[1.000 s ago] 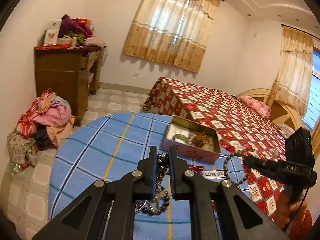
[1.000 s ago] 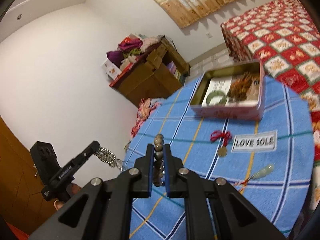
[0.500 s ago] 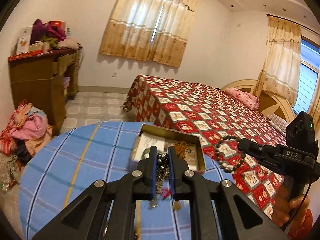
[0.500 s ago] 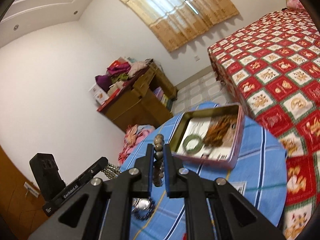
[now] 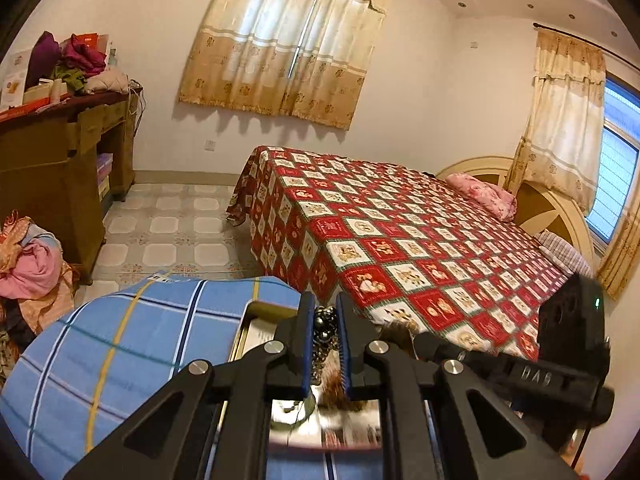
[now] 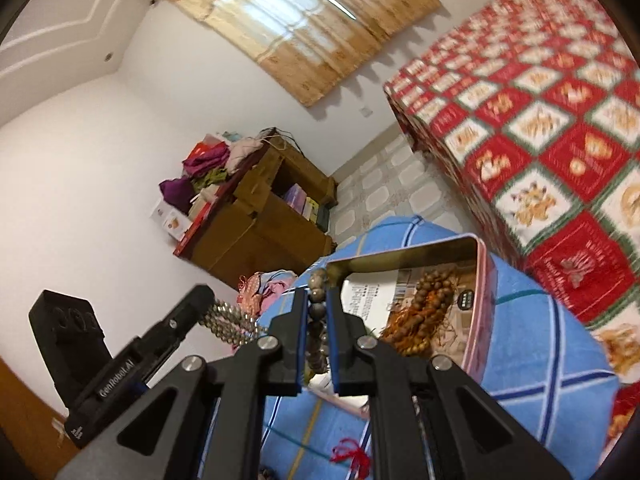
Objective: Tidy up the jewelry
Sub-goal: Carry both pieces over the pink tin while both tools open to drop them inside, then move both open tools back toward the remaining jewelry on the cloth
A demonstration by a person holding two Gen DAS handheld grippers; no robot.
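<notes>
In the left wrist view, the left tongs [image 5: 324, 316] cover most of the tin [image 5: 256, 308] beneath them; only its far rim and a blurred strip of its contents between the arms show. The dark bead string [image 5: 325, 322] pinched there runs down out of sight behind the fingers. The right tongs [image 5: 424, 340] show only side-on, their tips hidden behind the left arm.

In the right wrist view, the grey beads [image 6: 318, 292] drop behind the right tongs [image 6: 318, 312], and how far they hang cannot be told. The bed [image 6: 540, 128] beyond is motion-blurred. A red tassel [image 6: 348, 454] on the counter [image 6: 540, 356] below is too blurred to identify.
</notes>
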